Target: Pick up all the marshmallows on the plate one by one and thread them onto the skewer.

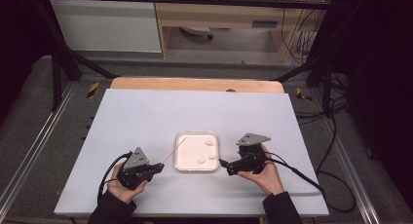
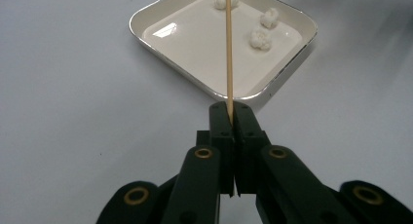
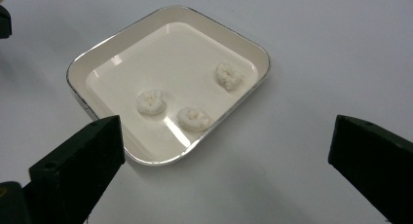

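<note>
Here the left gripper has its jaws pinched tight on a thin wooden skewer, which runs from between them out over the near edge of the white tray toward three small white pieces lying in it. The right gripper sits just beside the tray's other side, its jaws spread wide with nothing between them, pointed at the tray. Both hands rest low on the white table.

sleeves: dark; left tool: black (grey plate); right tool: black, cabled
</note>
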A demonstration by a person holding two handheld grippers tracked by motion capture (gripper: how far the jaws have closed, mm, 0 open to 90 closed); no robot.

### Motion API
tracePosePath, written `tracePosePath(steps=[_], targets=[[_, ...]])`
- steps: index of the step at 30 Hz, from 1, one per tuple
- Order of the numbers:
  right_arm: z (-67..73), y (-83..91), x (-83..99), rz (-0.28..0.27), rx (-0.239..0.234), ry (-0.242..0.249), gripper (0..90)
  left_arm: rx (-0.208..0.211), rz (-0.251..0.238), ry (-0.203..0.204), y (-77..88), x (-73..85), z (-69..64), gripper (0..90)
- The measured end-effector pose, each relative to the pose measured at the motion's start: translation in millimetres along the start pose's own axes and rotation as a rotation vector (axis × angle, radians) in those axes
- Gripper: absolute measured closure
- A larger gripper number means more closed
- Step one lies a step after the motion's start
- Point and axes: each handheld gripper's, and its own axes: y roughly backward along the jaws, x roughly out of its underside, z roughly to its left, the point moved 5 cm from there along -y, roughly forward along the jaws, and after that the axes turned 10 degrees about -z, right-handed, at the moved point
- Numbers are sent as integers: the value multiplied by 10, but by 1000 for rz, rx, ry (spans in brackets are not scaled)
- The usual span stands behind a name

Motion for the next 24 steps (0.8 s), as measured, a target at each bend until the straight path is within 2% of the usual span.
tracePosePath(steps=[6, 9, 20, 24], targets=[[57, -163, -48, 5, -4, -16, 8, 5, -7, 19, 24, 41, 29, 885], [101, -282, -91, -4, -16, -39, 10, 3, -6, 22, 18, 50, 31, 885], [200, -498, -130, 19, -28, -27, 27, 0, -13, 36, 23, 68, 66, 885], [235, -567, -130, 9, -49, -37, 69, 3, -10, 34, 10, 73, 54, 885]])
